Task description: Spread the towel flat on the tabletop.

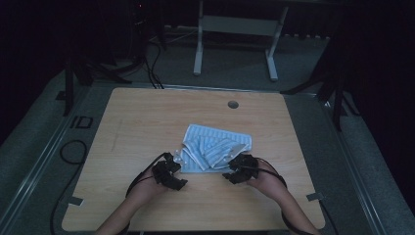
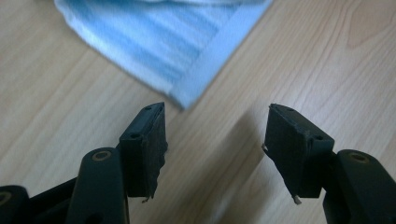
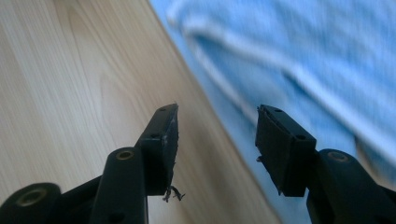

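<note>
A light blue striped cloth [image 1: 215,147] lies crumpled near the middle of the wooden table [image 1: 147,117]. My left gripper [image 1: 172,169] sits at the cloth's near left corner, jaws apart. In the left gripper view the cloth's corner [image 2: 187,70] lies just beyond the fingertips [image 2: 149,126], and bare wood shows between the jaws. My right gripper [image 1: 234,169] sits at the cloth's near right edge. In the right gripper view the cloth's edge [image 3: 243,112] runs between the parted jaws, and the pads do not press on it.
A round cable hole [image 1: 233,104] sits near the table's far edge. Behind the table stands a white table frame [image 1: 235,34]. Black cables [image 1: 68,152] lie on the floor at the left. Bare wood lies to either side of the cloth.
</note>
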The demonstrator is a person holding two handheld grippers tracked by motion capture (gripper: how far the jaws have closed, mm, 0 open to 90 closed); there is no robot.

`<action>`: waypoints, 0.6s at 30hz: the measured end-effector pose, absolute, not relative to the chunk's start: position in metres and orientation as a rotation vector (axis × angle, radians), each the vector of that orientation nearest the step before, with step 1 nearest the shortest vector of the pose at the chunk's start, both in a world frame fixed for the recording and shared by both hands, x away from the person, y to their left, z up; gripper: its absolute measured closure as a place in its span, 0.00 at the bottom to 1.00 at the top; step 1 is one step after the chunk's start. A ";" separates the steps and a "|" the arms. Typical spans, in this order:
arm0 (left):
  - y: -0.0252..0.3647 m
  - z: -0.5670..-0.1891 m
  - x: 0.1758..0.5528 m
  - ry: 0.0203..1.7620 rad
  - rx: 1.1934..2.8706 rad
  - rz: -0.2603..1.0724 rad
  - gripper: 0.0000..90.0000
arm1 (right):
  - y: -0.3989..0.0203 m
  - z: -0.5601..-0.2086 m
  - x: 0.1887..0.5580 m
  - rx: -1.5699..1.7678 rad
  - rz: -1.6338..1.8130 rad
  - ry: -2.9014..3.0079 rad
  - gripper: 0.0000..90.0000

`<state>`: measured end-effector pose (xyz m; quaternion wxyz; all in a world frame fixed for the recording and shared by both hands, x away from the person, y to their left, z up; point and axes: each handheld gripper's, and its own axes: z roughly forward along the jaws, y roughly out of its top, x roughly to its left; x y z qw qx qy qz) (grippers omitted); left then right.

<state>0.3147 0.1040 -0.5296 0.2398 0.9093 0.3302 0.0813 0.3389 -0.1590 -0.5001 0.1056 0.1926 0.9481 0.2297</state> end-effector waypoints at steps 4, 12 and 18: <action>0.100 -0.528 0.317 0.905 2.481 0.236 0.43 | -0.140 -0.497 0.343 0.527 0.689 2.781 0.52; 0.095 -0.523 0.317 0.861 2.444 0.243 0.43 | -0.112 -0.505 0.354 0.489 0.629 2.800 0.60; 0.084 -0.521 0.318 0.821 2.415 0.254 0.41 | -0.109 -0.503 0.363 0.501 0.576 2.806 0.96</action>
